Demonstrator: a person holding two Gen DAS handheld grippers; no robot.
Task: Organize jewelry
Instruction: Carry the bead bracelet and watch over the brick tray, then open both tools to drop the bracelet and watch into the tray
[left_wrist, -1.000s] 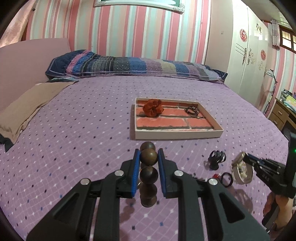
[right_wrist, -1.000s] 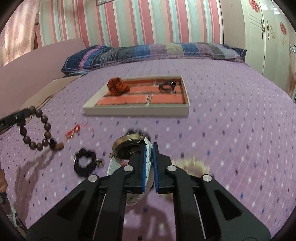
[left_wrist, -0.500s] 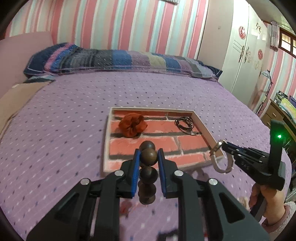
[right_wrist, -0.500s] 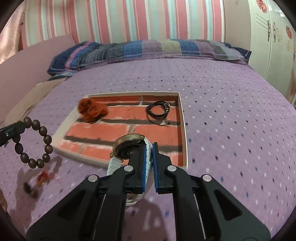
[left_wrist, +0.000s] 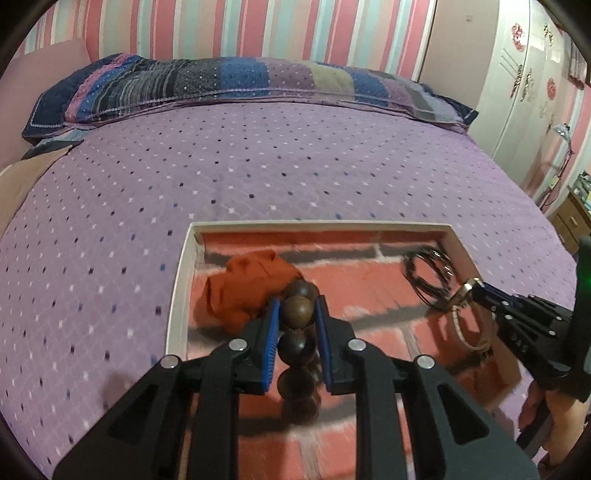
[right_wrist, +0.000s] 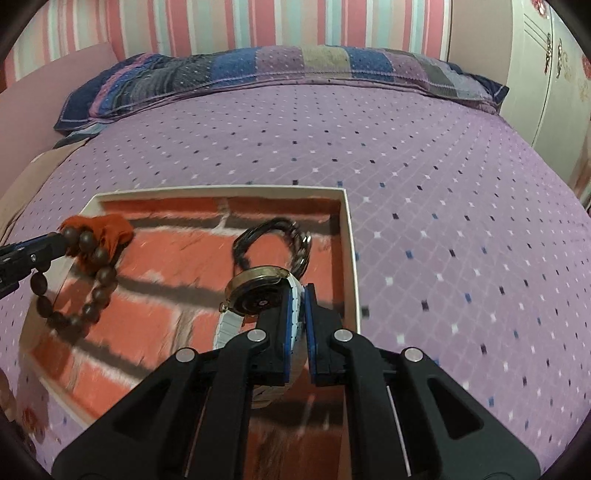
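Both grippers now over tray (left_wrist: 177, 291): left gripper (left_wrist: 297, 308) clamps beads (left_wrist: 297, 310), right gripper (right_wrist: 298, 306) clamps watch (right_wrist: 258, 295) strap. Beads floppy; watch stiffer, scratchable.

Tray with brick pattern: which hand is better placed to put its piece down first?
Probably the right. The right gripper holds the watch over bare tray floor, while the left gripper's bead bracelet hangs beside the orange scrunchie.

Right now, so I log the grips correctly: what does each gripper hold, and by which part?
Left gripper: bead bracelet, pinched on one bead. Right gripper: watch, clamped on its white strap beside the face.
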